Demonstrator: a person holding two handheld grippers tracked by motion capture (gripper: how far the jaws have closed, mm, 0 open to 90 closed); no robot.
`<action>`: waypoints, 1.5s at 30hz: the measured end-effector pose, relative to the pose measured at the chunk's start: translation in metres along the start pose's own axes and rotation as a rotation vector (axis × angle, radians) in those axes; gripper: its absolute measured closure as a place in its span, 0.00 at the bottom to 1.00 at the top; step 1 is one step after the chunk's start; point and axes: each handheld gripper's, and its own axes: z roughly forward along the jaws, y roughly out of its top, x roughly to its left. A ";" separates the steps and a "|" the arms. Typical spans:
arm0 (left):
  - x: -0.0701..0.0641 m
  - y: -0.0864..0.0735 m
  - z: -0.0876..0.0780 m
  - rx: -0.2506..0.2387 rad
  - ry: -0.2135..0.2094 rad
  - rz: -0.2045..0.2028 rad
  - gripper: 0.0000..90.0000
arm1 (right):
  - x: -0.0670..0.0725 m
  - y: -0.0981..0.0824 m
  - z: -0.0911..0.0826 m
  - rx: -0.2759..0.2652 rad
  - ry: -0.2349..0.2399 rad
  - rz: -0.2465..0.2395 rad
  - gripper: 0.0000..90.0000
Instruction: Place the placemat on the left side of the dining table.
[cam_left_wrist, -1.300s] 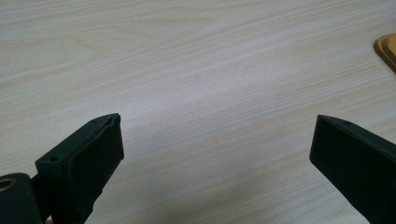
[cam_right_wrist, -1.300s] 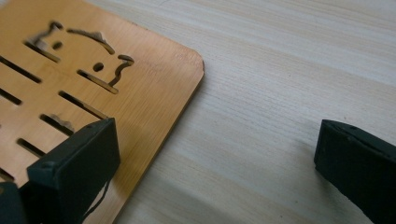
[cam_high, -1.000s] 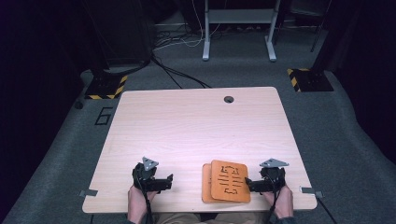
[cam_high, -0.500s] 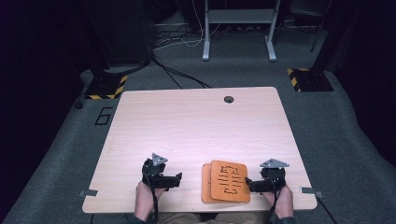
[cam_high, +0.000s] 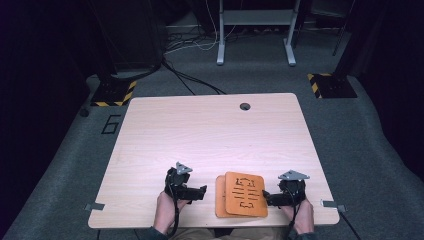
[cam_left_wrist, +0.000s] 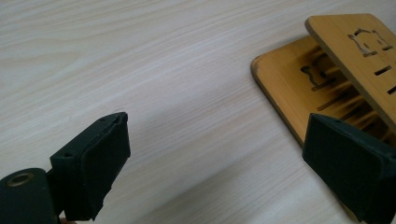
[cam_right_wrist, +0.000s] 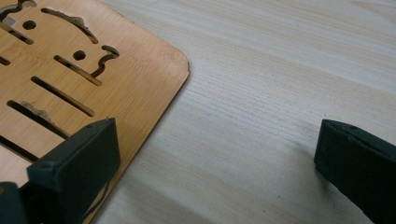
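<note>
Two thin orange-brown wooden boards with cut-out slots lie stacked near the table's front edge; the upper board (cam_high: 244, 193) is shifted right over the lower board (cam_high: 219, 196). My left gripper (cam_high: 202, 192) rests just left of them, pointing at them, open. In the left gripper view its jaws (cam_left_wrist: 219, 163) stand wide apart with bare table between them, and the lower board (cam_left_wrist: 289, 88) and upper board (cam_left_wrist: 359, 46) are ahead on the right. My right gripper (cam_high: 267, 197) sits at the stack's right edge, open. In the right gripper view (cam_right_wrist: 215, 163) the slotted board (cam_right_wrist: 70, 70) reaches under its left jaw.
The pale wooden table (cam_high: 210, 135) has a round cable hole (cam_high: 244, 106) near its far edge. Small metal brackets (cam_high: 94, 206) stick out at the front corners. Beyond the table, cables (cam_high: 185, 75), a metal frame (cam_high: 255, 30) and hazard-striped feet (cam_high: 327, 85) stand on the grey floor.
My left gripper has slid to the right along the front edge, closer to the boards. The right gripper and the boards have stayed put.
</note>
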 end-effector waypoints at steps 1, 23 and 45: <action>-0.002 0.001 0.002 -0.003 -0.010 -0.002 0.08 | 0.000 0.000 0.000 0.001 0.003 0.000 0.00; -0.031 0.026 0.025 0.058 -0.174 -0.018 0.11 | 0.000 0.000 0.000 0.000 0.002 0.000 0.00; -0.051 0.041 0.046 0.165 -0.312 -0.019 0.27 | 0.000 0.000 0.000 0.000 -0.001 -0.002 0.00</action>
